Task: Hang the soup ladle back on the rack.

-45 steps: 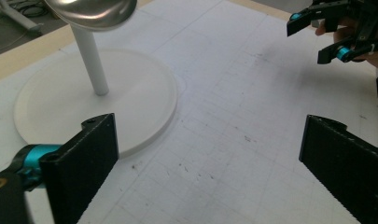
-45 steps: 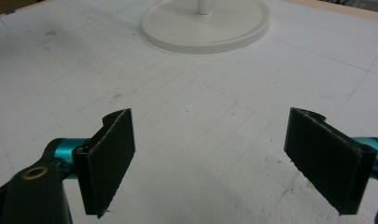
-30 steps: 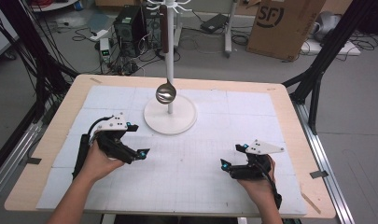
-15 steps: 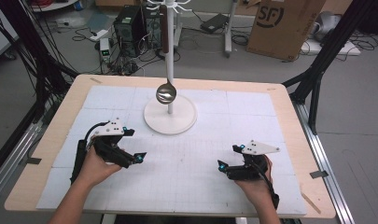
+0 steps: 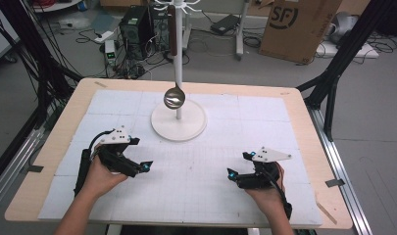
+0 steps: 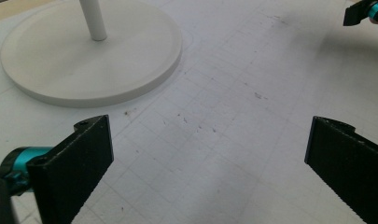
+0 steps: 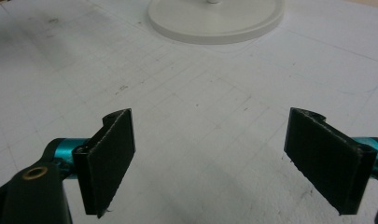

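White gridded mat [image 5: 206, 166], stand [image 5: 178, 120] between parted grippers.

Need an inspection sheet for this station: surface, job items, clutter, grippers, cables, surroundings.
Surface: white gridded mat on a wooden table; small dark specks on the mat in the gripper views.
Job's things: white stand with round base and pole; metal ladle hanging on it, bowl down, above the base.
Clutter: nothing seen on the mat.
Grippers: left gripper and right gripper both open and holding nothing, low over the mat, each in a hand, short of the stand.
Cables: black cable along the left forearm; another at the right wrist.
Surroundings: cardboard box, computer tower, loose floor cables, black frame struts.
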A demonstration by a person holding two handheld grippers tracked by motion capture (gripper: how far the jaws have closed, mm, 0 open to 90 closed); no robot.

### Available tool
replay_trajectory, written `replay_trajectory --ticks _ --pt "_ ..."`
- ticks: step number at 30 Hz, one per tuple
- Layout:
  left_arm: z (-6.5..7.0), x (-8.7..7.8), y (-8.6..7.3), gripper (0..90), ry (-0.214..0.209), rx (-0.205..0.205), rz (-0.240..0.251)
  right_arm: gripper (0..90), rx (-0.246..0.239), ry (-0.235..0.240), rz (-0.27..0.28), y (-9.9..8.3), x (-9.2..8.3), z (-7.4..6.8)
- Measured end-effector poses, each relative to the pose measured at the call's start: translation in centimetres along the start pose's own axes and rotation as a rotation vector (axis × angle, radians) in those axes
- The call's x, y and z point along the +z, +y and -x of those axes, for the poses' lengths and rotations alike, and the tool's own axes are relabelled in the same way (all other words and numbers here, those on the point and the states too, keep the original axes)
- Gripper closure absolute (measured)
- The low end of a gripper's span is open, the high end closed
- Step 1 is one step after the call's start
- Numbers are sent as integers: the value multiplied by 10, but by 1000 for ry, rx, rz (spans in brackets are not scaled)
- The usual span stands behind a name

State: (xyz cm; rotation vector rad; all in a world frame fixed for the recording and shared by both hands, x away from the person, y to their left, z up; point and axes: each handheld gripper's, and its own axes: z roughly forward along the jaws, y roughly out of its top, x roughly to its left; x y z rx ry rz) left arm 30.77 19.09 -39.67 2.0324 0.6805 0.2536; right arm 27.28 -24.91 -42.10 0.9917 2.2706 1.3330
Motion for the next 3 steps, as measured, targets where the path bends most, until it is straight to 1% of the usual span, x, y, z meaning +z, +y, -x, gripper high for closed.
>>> replay_trajectory --ticks 2,3 --pt "-1 1 -3 16 11 -6 -13 150 3 4 -1 0 0 0" --pt "-1 2 -4 16 14 -8 -11 150 3 2 -1 0 0 0"
